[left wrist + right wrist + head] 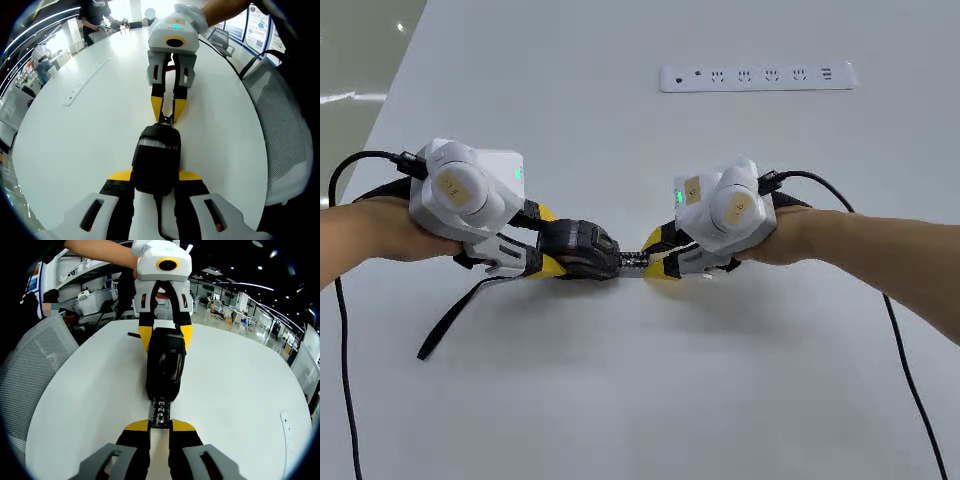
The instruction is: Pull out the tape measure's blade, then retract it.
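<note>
The tape measure [578,248] is being held low over the middle of the white worktop [650,400]. Its black case is being clamped between the left tongs [548,240], while the blade [632,260] is being pinched at its end by the right tongs [656,254], which are nearly closed. Only a short stretch of blade is being exposed, so the pull-out is judged barely begun. Next, the tongs would need drawing straight apart, with both grips firm. Being counted: one tape measure, two tongs, one power strip [757,76] and one black strap [455,315].
</note>
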